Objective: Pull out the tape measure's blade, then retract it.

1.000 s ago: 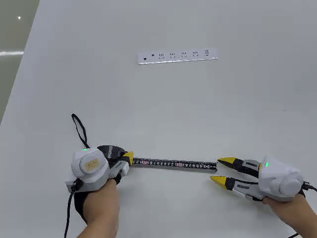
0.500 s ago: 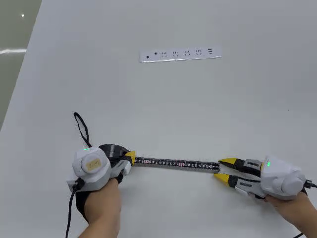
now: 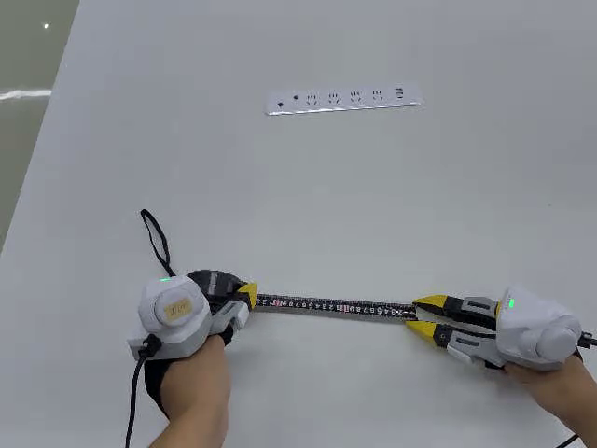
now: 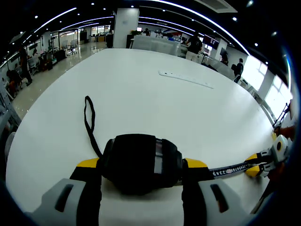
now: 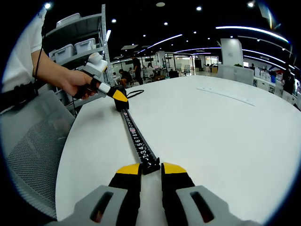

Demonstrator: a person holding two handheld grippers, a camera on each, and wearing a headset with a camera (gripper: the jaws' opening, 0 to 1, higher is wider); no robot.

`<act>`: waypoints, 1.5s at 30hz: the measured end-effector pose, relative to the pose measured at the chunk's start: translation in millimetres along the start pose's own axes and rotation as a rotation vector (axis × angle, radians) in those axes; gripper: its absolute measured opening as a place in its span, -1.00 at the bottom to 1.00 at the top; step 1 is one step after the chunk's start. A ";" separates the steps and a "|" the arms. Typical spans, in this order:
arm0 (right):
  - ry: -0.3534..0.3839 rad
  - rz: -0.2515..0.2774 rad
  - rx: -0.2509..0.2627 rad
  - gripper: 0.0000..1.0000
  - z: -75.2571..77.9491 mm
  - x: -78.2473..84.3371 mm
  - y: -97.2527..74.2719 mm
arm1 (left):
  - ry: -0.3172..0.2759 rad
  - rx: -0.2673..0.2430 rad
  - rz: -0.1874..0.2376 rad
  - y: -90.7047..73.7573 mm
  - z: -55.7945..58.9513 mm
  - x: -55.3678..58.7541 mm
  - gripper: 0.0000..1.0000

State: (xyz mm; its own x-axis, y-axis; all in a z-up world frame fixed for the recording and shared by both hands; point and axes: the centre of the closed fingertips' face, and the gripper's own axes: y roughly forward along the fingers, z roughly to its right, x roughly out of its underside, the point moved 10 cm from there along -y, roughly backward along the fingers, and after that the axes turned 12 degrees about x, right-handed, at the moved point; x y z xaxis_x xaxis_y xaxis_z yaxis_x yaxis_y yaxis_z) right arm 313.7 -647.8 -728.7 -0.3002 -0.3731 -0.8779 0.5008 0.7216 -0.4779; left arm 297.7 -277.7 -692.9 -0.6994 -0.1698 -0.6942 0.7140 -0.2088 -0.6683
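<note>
L gripper [image 3: 233, 301] jaws clamp tape measure [image 4: 138, 162] – R gripper [image 5: 150, 168] jaws pinch blade [image 5: 136, 139] tip – digits 2–8 legible

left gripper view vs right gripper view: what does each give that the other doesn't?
Left gripper view: the tape measure's black case close up, clamped in the left gripper. Right gripper view: the blade with readable numbers, its tip pinched by the right gripper, plus a mesh chair. Both: the extended blade, the power strip, the white table and the opposite gripper.
</note>
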 end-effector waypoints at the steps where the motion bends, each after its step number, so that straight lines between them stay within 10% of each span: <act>1: 0.000 0.001 -0.003 -0.70 0.0 0.0 0.5 | 0.001 0.000 0.000 0.0 -0.1 0.1 0.34; 45: -0.014 0.011 -0.031 -0.75 -1.8 -5.3 13.9 | 0.006 -0.003 -0.013 -0.2 -0.8 -0.1 0.31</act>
State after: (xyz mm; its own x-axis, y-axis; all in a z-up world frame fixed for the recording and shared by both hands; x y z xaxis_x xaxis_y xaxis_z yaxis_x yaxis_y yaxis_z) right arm 320.8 -634.7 -730.6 -0.2833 -0.3727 -0.8836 0.4788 0.7433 -0.4671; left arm 297.6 -276.9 -692.9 -0.7088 -0.1616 -0.6867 0.7047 -0.2077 -0.6785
